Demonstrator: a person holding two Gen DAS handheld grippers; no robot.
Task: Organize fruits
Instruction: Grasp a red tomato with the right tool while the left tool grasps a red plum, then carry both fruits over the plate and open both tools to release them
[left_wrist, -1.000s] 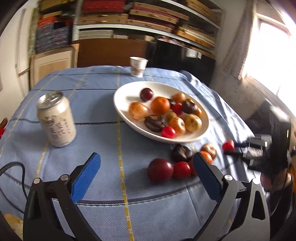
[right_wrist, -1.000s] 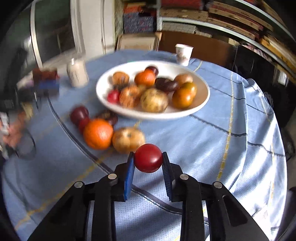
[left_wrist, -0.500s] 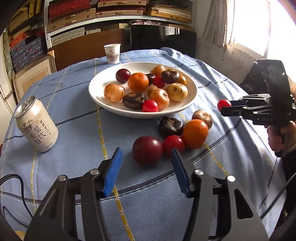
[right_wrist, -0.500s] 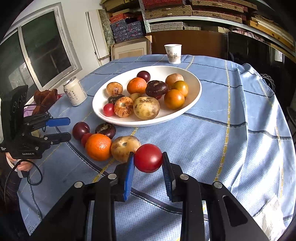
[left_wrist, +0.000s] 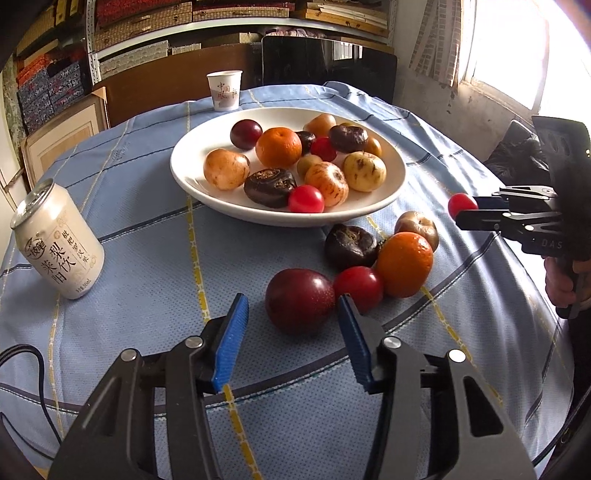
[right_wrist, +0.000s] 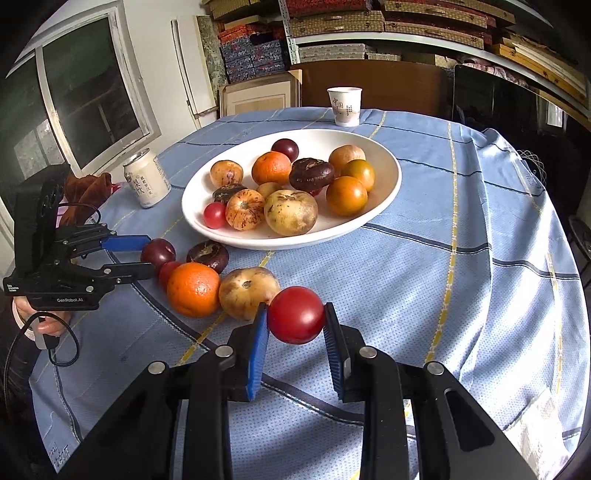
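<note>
Sitting on the blue checked tablecloth (left_wrist: 147, 206), a dark red plum (left_wrist: 300, 301) lies between the two blue pads of the left gripper (left_wrist: 291, 315). The jaws are closing, but the pads do not touch the plum yet; there is a gap on each side. Right beside the plum is a small red tomato (left_wrist: 357, 288), and it touches an orange (left_wrist: 404, 264). Behind them lie a dark brown wrinkled fruit (left_wrist: 349, 245) and a brownish apple (left_wrist: 417, 227). All five sit on the cloth just in front of the white plate (left_wrist: 192, 173). The plate is full of fruit: another orange (left_wrist: 279, 147), a dark plum (left_wrist: 245, 133), small red tomatoes, yellow and striped apples and two more dark wrinkled fruits. The right gripper (right_wrist: 296, 319) is narrow and holds a red tomato (right_wrist: 295, 314) tight between its blue pads, up above the cloth and near the brownish apple (right_wrist: 248, 291). From the left camera, the right gripper (left_wrist: 466, 210) is seen at the right side with a hand (left_wrist: 559, 275) under it. From the right camera, the left gripper (right_wrist: 146, 254) reaches to the plum (right_wrist: 158, 252) from the left side. A white drink can (left_wrist: 57, 242) stands well apart on the left of the cloth. A paper cup (left_wrist: 224, 90) stands at the far edge, behind the plate. Shelves (right_wrist: 388, 33) with flat boxes fill the wall at the back.
</note>
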